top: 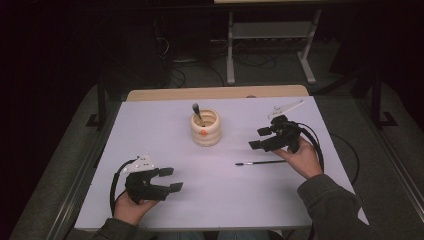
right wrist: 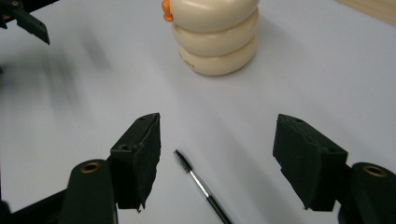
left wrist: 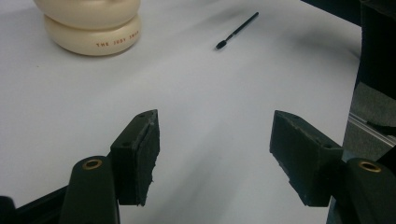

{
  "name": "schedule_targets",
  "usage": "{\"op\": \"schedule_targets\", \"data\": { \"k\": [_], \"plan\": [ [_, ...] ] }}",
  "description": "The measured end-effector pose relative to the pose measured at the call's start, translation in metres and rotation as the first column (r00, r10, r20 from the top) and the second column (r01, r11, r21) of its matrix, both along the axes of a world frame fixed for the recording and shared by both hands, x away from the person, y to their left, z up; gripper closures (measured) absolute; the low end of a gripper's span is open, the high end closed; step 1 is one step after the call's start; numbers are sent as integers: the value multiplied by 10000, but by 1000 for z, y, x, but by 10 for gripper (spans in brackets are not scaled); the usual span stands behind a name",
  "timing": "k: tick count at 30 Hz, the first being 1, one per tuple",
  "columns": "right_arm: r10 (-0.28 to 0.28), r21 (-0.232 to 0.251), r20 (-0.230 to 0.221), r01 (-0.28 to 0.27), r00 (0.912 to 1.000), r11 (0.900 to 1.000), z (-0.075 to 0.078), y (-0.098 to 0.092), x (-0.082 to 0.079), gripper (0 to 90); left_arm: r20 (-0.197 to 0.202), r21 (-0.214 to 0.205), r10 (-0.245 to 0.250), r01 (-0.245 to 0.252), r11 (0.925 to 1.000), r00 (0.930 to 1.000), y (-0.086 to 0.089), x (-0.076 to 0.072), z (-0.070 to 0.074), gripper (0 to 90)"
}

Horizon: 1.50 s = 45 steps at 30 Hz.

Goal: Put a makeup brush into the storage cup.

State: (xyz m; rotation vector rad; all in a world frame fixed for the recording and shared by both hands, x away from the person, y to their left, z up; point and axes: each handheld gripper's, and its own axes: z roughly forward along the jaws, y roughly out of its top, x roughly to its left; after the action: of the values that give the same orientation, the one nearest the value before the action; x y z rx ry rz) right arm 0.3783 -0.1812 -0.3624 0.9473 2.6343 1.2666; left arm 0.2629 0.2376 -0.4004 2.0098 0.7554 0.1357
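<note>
A cream ribbed holder [top: 205, 128] with an orange dot stands mid-table, a dark brush [top: 197, 111] upright inside it. A thin black brush [top: 261, 162] lies flat on the white table to the holder's right. My right gripper [top: 260, 138] hovers open just above and behind that brush; in the right gripper view the brush [right wrist: 201, 185] lies between its jaws, with the holder [right wrist: 215, 35] beyond. My left gripper [top: 171, 179] is open at the front left, nothing between its jaws; its view shows the holder [left wrist: 91, 25] and the lying brush [left wrist: 236, 31] far off.
The white table [top: 150, 130] has a wooden strip [top: 215, 93] along its far edge. A metal stand [top: 270, 45] and cables sit on the dark floor behind. Wide bare tabletop lies between the two grippers.
</note>
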Motion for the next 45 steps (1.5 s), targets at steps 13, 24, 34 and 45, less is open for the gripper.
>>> {"op": "schedule_targets", "data": {
  "k": [13,24,34,45],
  "plan": [
    [98,-1004,-302,-128,9995,9949,-21,-30,-10,266,13,-18,184,-184,9998,9998,3,-1,0,324],
    [622,-2275,-430,-704,9971,9712,-41,-31,-3,308,-5,33,153,-153,9999,9999,3,-1,0,322],
    [1230,-3200,-541,-1339,9909,9379,-56,-36,4,508,-10,56,150,-150,9999,9999,4,0,-1,322],
    [2410,-4140,-713,-2486,9679,8757,-65,-17,2,717,-95,37,145,-145,9999,9998,4,0,-1,322]
  ]
}}
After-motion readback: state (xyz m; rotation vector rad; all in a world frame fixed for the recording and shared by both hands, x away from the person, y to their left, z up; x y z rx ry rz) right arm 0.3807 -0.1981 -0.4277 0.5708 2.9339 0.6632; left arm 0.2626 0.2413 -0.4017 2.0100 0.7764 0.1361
